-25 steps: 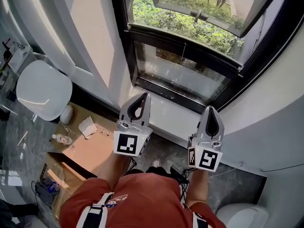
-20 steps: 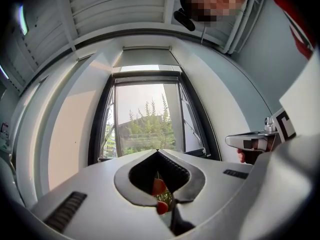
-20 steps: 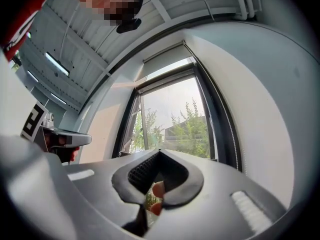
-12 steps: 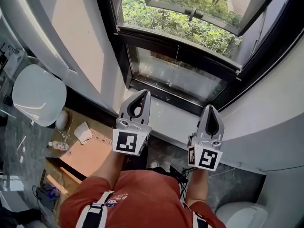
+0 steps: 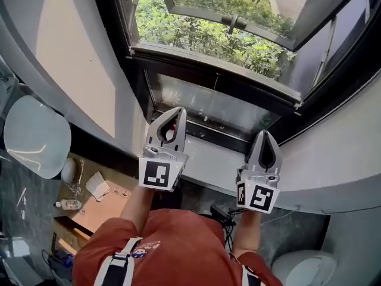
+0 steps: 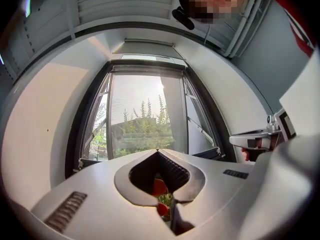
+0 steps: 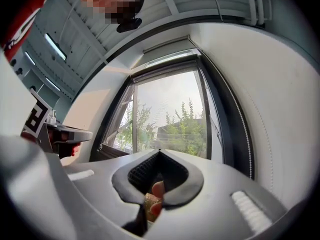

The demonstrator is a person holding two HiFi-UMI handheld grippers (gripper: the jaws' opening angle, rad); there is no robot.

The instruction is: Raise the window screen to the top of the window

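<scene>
Left gripper (image 5: 176, 111) and right gripper (image 5: 265, 136) are held side by side in front of the window (image 5: 140, 82), level with the sill and touching nothing. Both sets of jaws are together with nothing between them. The screen (image 5: 196, 37) appears to be down over the opening. Its dark rail (image 5: 229, 81), with a short cord, runs low across the frame just beyond the jaw tips.

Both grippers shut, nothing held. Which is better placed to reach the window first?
Left, marginally: in the head view the left gripper overlaps the window frame at its bottom rail, while the right gripper stops short of it, nearer the right corner.
</scene>
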